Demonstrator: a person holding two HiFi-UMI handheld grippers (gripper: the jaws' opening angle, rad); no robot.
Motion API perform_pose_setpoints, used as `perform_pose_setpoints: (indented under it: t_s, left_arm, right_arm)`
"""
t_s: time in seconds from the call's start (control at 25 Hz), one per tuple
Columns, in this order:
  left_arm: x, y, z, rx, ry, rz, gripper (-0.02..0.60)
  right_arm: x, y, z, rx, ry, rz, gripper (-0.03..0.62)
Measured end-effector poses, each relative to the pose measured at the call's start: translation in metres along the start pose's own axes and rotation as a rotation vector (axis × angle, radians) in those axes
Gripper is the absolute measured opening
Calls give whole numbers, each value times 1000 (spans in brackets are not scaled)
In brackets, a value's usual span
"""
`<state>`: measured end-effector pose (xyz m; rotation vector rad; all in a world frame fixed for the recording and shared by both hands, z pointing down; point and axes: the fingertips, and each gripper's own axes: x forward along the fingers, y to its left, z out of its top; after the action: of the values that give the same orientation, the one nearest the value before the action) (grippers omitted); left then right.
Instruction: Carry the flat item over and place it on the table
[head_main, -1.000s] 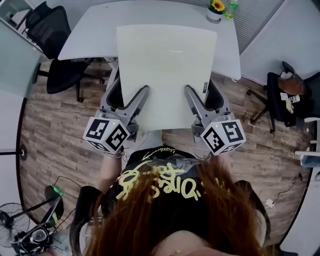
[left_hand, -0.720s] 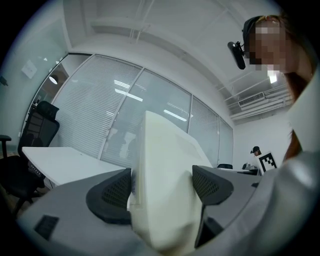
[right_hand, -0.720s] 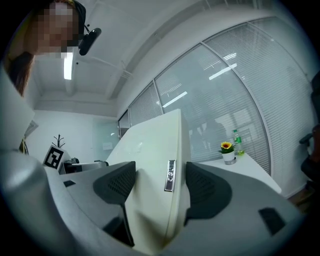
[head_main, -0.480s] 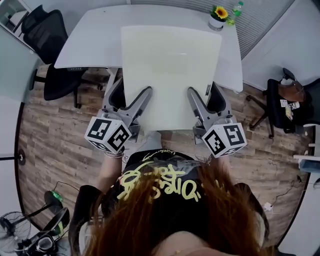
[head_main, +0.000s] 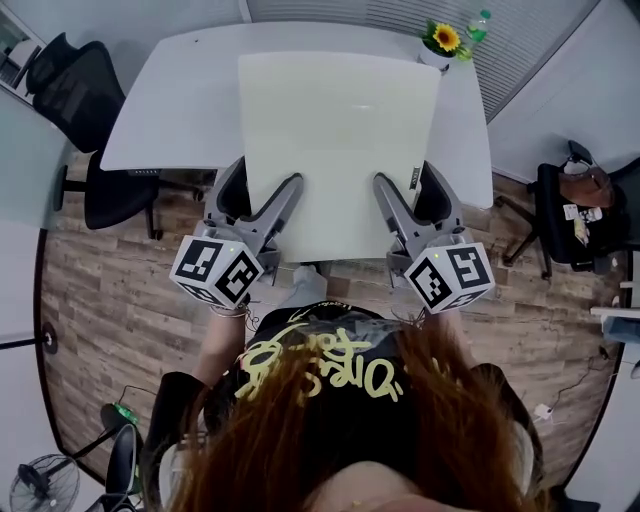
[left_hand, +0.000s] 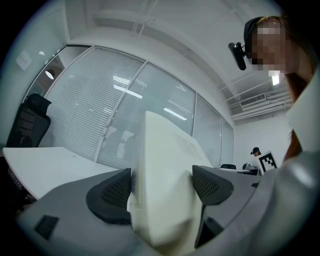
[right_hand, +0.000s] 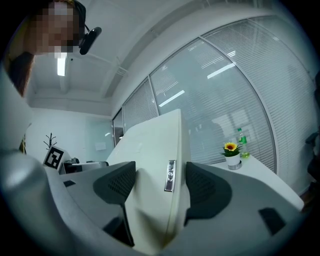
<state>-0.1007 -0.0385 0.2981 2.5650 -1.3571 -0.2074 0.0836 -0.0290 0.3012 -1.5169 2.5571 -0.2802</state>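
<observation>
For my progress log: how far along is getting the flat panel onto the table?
Done: the cream flat square panel is gripped at its near edge by the left gripper and the right gripper. In hand: it is held out over the white table. Left: set it down on the tabletop and open both grippers.

The left claw (head_main: 262, 185) and right claw (head_main: 410, 182) clamp the pale panel (head_main: 340, 130) above the white table (head_main: 170, 110).

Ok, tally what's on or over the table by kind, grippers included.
Panel: 1
Grippers: 2, left gripper and right gripper
Flower pot: 1
Bottle: 1
Total: 5
</observation>
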Motion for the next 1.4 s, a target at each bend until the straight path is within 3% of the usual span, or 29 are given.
perform_pose_setpoints:
  t_s: [0.88, 1.4]
  left_arm:
    - [121, 124, 43, -26, 31, -72, 382]
    - [172, 163, 43, -44, 57, -120, 383]
  right_arm:
    - [160, -36, 16, 1, 2, -86, 305]
    - [209, -59, 11, 1, 6, -139, 305]
